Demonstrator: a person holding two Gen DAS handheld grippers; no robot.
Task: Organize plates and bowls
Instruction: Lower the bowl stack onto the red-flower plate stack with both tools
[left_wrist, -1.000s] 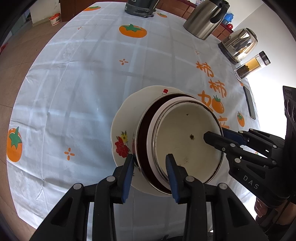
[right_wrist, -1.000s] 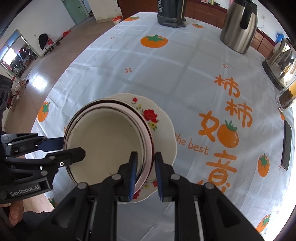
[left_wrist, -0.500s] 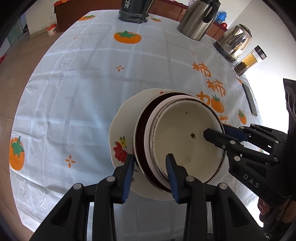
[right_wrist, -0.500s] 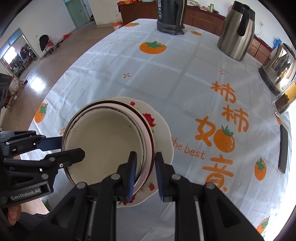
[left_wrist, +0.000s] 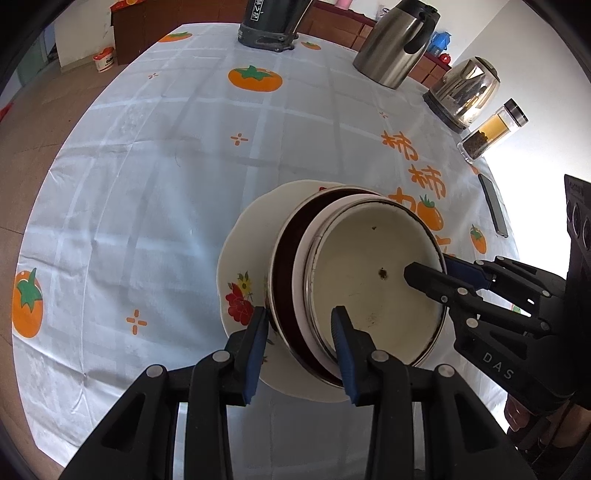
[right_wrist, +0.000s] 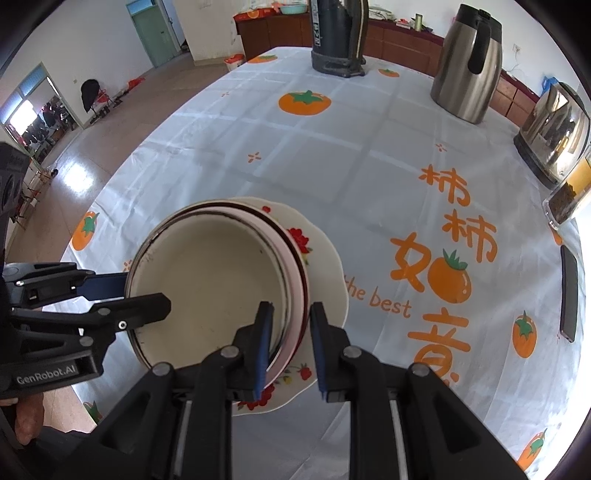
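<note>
A cream enamel bowl with a dark metal rim (left_wrist: 373, 280) sits nested in a white bowl and a dark brown bowl (left_wrist: 286, 280), all stacked on a white scalloped plate with red flower prints (left_wrist: 243, 251) on the table (left_wrist: 177, 155), which wears a white cloth printed with orange persimmons.

The left hand-held gripper (left_wrist: 299, 332) pinches the stacked bowl rims at a narrow gap, one pad outside and one inside. The right hand-held gripper (right_wrist: 290, 325) clamps the opposite rims likewise. The nested walls and the plate's centre are hidden; whether the stack rests on the plate cannot be told.
</note>
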